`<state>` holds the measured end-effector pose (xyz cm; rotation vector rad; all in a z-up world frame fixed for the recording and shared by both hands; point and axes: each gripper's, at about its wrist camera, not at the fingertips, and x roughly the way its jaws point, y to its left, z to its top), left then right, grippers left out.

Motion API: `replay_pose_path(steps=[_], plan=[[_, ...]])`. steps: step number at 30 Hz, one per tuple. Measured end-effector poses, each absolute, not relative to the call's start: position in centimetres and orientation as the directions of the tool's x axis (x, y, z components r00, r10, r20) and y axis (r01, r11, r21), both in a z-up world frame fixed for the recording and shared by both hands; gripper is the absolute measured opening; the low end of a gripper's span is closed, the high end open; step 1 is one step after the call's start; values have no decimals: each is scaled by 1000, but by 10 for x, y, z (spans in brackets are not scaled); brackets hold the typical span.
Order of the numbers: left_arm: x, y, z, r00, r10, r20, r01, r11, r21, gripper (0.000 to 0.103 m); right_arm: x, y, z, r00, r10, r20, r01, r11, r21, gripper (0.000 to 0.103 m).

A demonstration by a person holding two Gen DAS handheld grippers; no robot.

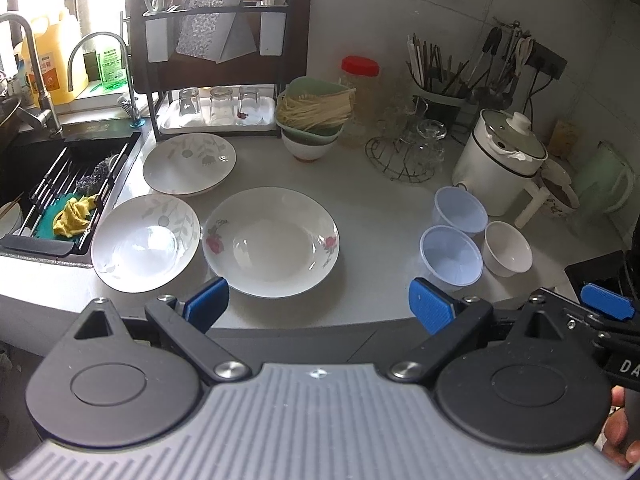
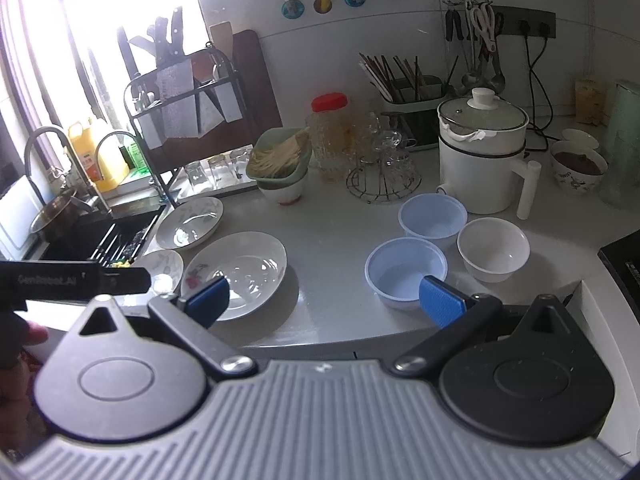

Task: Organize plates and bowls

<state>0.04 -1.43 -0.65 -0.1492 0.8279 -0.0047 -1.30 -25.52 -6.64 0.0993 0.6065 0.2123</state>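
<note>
Three white plates lie on the counter: a rose-patterned plate (image 1: 272, 240) (image 2: 236, 272), a leaf-patterned plate (image 1: 146, 242) (image 2: 162, 268) to its left, and another leaf-patterned plate (image 1: 190, 164) (image 2: 190, 222) behind. Two pale blue plastic bowls (image 1: 452, 254) (image 1: 460, 210) (image 2: 406, 270) (image 2: 434, 214) and a white bowl (image 1: 508, 248) (image 2: 494, 248) stand to the right. My left gripper (image 1: 318, 306) is open and empty, hovering at the counter's front edge before the rose plate. My right gripper (image 2: 324, 300) is open and empty, between the rose plate and the near blue bowl.
A sink (image 1: 60, 184) with a rack and yellow cloth is at left. A dish rack with glasses (image 1: 218, 108), a green basket of noodles on a bowl (image 1: 314, 114), a wire stand of glasses (image 1: 408, 152) and a white electric pot (image 1: 500, 160) line the back.
</note>
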Motion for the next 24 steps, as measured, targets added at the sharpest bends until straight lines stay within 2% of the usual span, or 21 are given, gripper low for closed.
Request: replay_pose_path(steps=[24], plan=[[12, -12, -20, 656, 102, -747, -260, 961, -97, 98, 13, -270, -84, 755, 370, -542, -291, 929, 228, 103]])
